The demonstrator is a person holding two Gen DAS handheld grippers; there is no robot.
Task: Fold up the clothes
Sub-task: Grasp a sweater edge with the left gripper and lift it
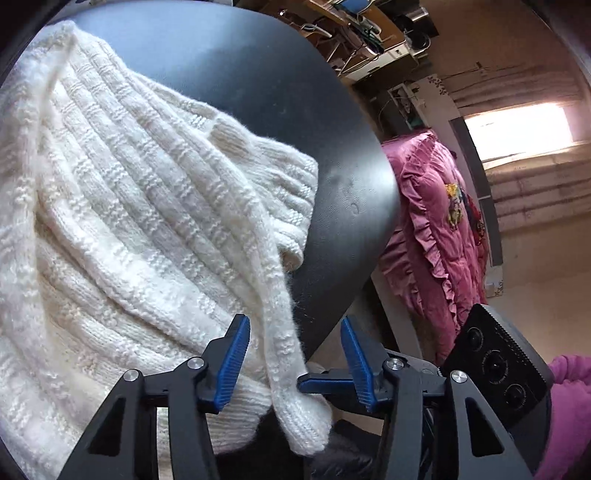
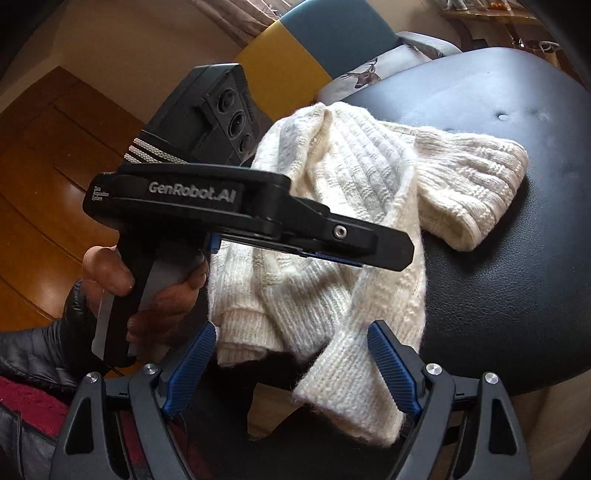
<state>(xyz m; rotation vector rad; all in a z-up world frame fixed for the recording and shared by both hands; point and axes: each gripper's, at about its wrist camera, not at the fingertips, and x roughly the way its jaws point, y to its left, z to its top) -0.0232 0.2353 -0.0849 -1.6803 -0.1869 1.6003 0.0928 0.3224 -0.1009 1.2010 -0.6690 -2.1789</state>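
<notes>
A cream ribbed knit sweater lies bunched on a round black padded seat; it also shows in the right wrist view. My left gripper is open, its blue pads either side of a hanging knit band at the seat's near edge. In the right wrist view the left gripper is seen side-on above the sweater. My right gripper is open, with a sweater cuff hanging between its fingers. In the left wrist view the right gripper's body sits at lower right.
A pink ruffled quilt lies beyond the seat. A cluttered desk stands far back. A yellow and teal chair back and wooden floor are to the left. A hand in a dark jacket sleeve holds the left gripper.
</notes>
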